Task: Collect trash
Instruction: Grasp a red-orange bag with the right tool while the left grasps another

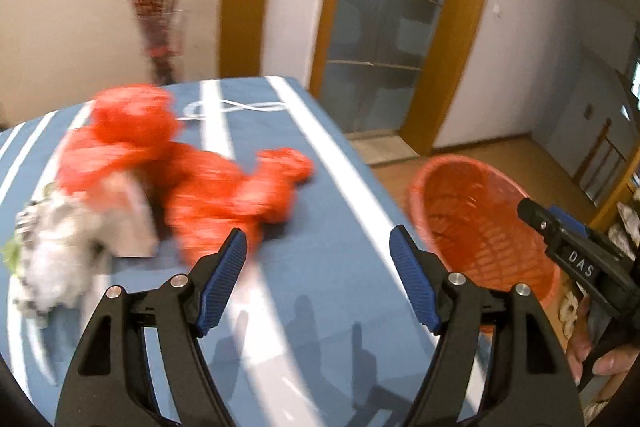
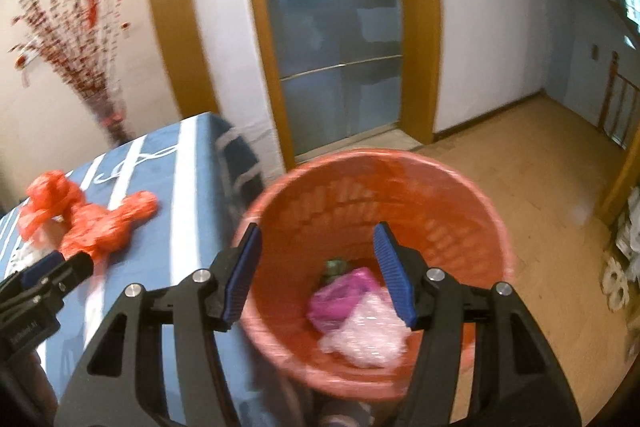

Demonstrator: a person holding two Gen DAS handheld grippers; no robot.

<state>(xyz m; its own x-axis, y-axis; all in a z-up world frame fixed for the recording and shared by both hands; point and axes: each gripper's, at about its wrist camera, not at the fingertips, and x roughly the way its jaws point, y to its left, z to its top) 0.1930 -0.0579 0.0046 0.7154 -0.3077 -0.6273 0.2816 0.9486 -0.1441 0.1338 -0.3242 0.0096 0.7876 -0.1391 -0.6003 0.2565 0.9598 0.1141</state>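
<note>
In your left wrist view, the right claw (image 1: pixel 532 213) enters from the right edge, and a small black label on its body reads "DAS" in white capitals, the letters running down the arm. In your right wrist view, the left claw (image 2: pixel 86 263) enters from the left edge; the label on its body carries pale lettering too blurred to read. The white looping motif on the blue striped cloth of the surface (image 1: pixel 328 227) forms no legible word.
</note>
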